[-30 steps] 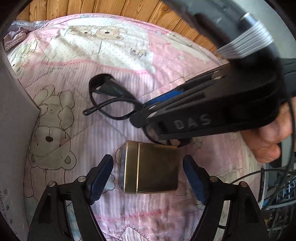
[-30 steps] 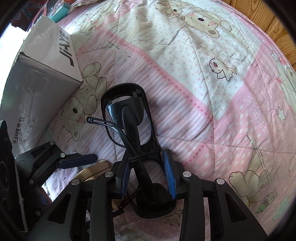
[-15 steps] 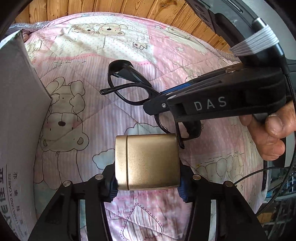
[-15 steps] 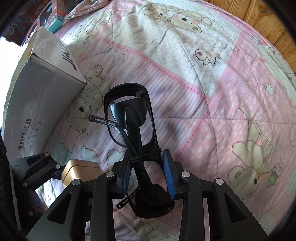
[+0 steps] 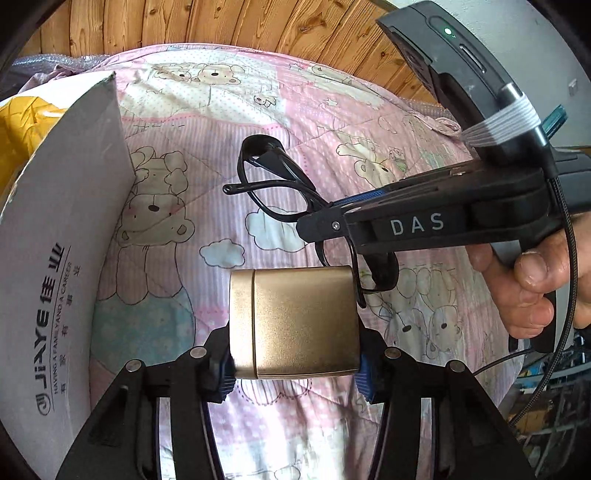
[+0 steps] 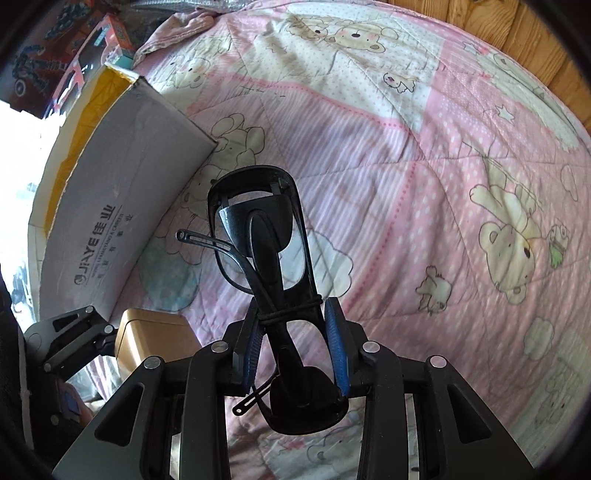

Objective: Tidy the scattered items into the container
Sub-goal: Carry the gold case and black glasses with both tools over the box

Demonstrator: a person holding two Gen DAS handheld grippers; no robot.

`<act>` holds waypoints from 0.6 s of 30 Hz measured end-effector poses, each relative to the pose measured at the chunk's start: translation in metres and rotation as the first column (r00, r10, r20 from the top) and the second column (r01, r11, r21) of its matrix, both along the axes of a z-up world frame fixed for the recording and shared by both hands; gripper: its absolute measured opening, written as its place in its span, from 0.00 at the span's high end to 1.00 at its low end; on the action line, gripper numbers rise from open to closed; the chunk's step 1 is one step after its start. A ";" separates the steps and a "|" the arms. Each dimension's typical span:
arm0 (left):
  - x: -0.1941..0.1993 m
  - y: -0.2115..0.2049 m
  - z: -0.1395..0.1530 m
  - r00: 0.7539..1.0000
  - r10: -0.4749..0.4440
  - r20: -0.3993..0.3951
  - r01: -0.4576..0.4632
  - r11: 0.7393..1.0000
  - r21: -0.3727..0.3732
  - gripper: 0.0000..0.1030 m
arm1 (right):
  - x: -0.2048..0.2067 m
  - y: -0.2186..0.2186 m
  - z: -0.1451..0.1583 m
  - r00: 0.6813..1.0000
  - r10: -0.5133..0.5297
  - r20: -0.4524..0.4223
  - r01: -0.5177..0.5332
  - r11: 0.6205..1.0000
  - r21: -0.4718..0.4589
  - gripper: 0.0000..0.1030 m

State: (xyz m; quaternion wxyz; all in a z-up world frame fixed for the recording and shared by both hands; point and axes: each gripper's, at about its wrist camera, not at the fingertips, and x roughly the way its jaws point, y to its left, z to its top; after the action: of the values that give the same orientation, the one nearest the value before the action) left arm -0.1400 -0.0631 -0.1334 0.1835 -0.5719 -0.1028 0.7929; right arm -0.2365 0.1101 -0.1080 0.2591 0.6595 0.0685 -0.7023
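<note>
My left gripper (image 5: 293, 363) is shut on a gold metal box (image 5: 293, 319), held above the quilt. The same gold box (image 6: 153, 338) and left gripper (image 6: 92, 332) show at the lower left of the right wrist view. My right gripper (image 6: 295, 339) is shut on black safety glasses (image 6: 266, 254), which stick forward beyond the fingers. In the left wrist view the glasses (image 5: 280, 192) hang from the right gripper (image 5: 332, 216) just past the gold box. A white cardboard box (image 5: 62, 236) with a yellow lining stands at the left, open at the top (image 6: 85, 99).
A pink quilt with bear prints (image 6: 424, 166) covers the bed. A wooden wall (image 5: 184, 22) runs behind it. A person's hand (image 5: 535, 280) grips the right tool's handle. Clutter and toy boxes (image 6: 74, 62) lie beyond the cardboard box.
The left gripper has closed on the gold box and lifted it off the quilt. Both grippers have risen, and the white cardboard box has come nearer on the left.
</note>
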 end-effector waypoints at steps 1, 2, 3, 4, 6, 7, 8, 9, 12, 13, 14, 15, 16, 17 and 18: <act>0.005 -0.002 0.002 1.000 -0.002 -0.004 0.002 1.000 0.002 0.50 | 0.008 0.001 0.002 1.000 -0.004 -0.002 0.004 1.000 0.001 0.67; 0.011 -0.003 0.004 1.000 -0.007 -0.008 0.007 1.000 0.005 0.50 | 0.017 0.001 0.004 1.000 -0.008 -0.002 0.008 1.000 0.001 0.67; 0.018 -0.006 0.006 1.000 -0.010 -0.010 0.010 1.000 0.007 0.50 | 0.025 0.001 0.007 1.000 -0.010 -0.002 0.010 1.000 0.000 0.67; 0.022 -0.009 0.007 1.000 -0.013 -0.011 0.013 1.000 0.010 0.50 | 0.034 0.001 0.009 1.000 -0.011 -0.005 0.011 1.000 0.001 0.67; 0.034 -0.016 0.011 1.000 -0.016 -0.013 0.016 1.000 0.017 0.50 | 0.051 0.001 0.014 1.000 -0.016 -0.007 0.016 1.000 0.000 0.67; 0.039 -0.018 0.013 1.000 -0.017 -0.015 0.018 1.000 0.020 0.50 | 0.060 0.001 0.016 1.000 -0.018 -0.009 0.018 1.000 0.000 0.67; 0.045 -0.022 0.015 1.000 -0.020 -0.018 0.021 1.000 0.024 0.50 | 0.068 0.001 0.019 1.000 -0.019 -0.010 0.019 1.000 0.000 0.67; 0.051 -0.025 0.018 0.999 -0.024 -0.022 0.024 0.999 0.026 0.50 | 0.075 -0.003 0.021 1.000 -0.018 -0.012 0.018 1.000 0.001 0.67; 0.068 -0.036 0.028 0.999 -0.031 -0.039 0.032 0.999 0.025 0.50 | 0.092 -0.038 0.024 1.000 -0.024 -0.017 0.024 1.000 0.003 0.67; 0.074 -0.040 0.032 0.998 -0.033 -0.046 0.034 0.999 0.025 0.50 | 0.098 -0.043 0.026 0.999 -0.025 -0.021 0.025 1.000 0.003 0.67; 0.079 -0.044 0.035 0.998 -0.035 -0.054 0.037 0.999 0.027 0.50 | 0.104 -0.047 0.029 0.999 -0.027 -0.025 0.027 1.000 0.001 0.67; 0.085 -0.048 0.039 0.997 -0.038 -0.063 0.040 0.999 0.028 0.50 | 0.111 -0.050 0.033 0.999 -0.028 -0.029 0.028 1.000 -0.003 0.67; 0.090 -0.052 0.043 0.997 -0.040 -0.073 0.042 0.999 0.028 0.50 | 0.117 -0.054 0.035 0.999 -0.028 -0.035 0.027 1.000 -0.006 0.67; 0.094 -0.056 0.047 0.996 -0.042 -0.082 0.044 0.999 0.027 0.50 | 0.122 -0.057 0.037 0.999 -0.029 -0.042 0.028 1.000 -0.009 0.67; 0.098 -0.061 0.051 0.995 -0.043 -0.091 0.046 0.999 0.027 0.50 | 0.129 -0.059 0.041 0.998 -0.031 -0.047 0.030 0.999 -0.014 0.67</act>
State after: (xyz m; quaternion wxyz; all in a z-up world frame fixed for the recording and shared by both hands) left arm -0.0417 -0.1236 -0.0822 0.2138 -0.5351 -0.0929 0.8120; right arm -0.1077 0.0512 -0.0675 0.2511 0.6420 0.0596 -0.7220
